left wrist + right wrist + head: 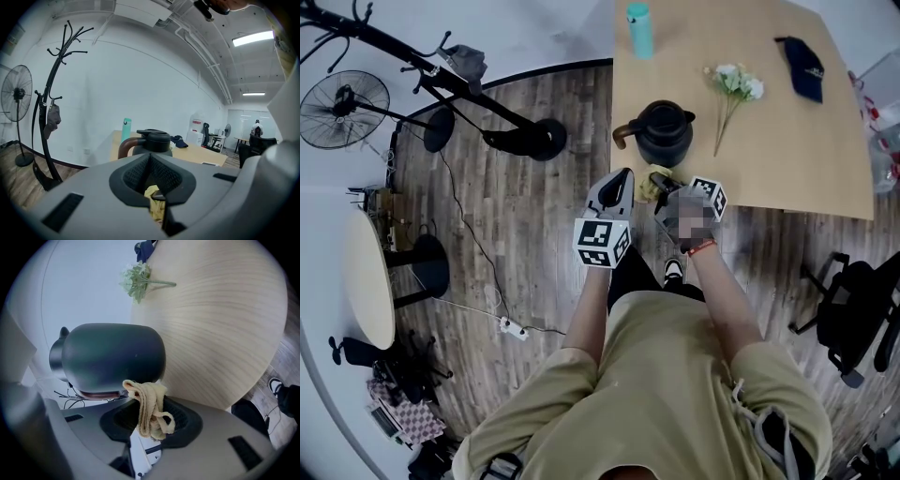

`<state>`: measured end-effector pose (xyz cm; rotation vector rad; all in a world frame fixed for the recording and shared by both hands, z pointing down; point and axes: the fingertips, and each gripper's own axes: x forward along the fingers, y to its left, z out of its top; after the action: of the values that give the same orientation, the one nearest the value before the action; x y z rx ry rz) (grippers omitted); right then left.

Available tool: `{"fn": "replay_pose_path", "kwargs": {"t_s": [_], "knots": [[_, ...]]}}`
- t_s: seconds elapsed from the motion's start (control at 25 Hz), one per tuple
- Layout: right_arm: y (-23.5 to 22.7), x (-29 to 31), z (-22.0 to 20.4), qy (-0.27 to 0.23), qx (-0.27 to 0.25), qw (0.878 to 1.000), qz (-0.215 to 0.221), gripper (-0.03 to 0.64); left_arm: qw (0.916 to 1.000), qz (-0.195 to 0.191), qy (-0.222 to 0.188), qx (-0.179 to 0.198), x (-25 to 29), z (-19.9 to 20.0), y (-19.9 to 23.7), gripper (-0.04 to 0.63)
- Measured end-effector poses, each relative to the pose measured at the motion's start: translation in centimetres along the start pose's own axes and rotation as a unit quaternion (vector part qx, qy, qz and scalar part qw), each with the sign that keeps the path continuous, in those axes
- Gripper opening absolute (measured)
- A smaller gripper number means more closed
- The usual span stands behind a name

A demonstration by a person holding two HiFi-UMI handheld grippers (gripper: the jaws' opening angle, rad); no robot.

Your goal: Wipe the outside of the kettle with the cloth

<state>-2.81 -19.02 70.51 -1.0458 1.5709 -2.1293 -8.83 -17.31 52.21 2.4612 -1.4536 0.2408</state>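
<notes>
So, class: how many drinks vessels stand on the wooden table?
2: a teal bottle at the far edge of the wooden table, and the dark kettle near its front edge, beside the yellow cloth. None appears hidden.

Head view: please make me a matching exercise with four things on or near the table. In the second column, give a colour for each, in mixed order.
Things:
1. kettle
2. bottle
3. flowers
4. cloth

Colours:
A. yellow
B. white and green
C. black
D. teal

Right pairs: 1-C, 2-D, 3-B, 4-A
</notes>
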Motion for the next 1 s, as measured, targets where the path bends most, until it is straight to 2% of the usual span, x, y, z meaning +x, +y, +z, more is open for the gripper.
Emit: {"fn": "replay_pose_path", "kwargs": {"t_s": [0.48, 1.0], "knots": [[-0.8, -1.9, 1.7, -0.010, -0.013, 1.000, -0.018, 0.138, 1.0000, -0.004, 0.000, -0.001, 0.6, 0.0, -0.4, 0.021], [-1.3, -4.3, 5.4, -0.052, -0.023, 0.998, -0.036, 0.138, 0.9999, -0.013, -0.001, 0.000, 1.3, 0.1, -1.4, 0.021]]}}
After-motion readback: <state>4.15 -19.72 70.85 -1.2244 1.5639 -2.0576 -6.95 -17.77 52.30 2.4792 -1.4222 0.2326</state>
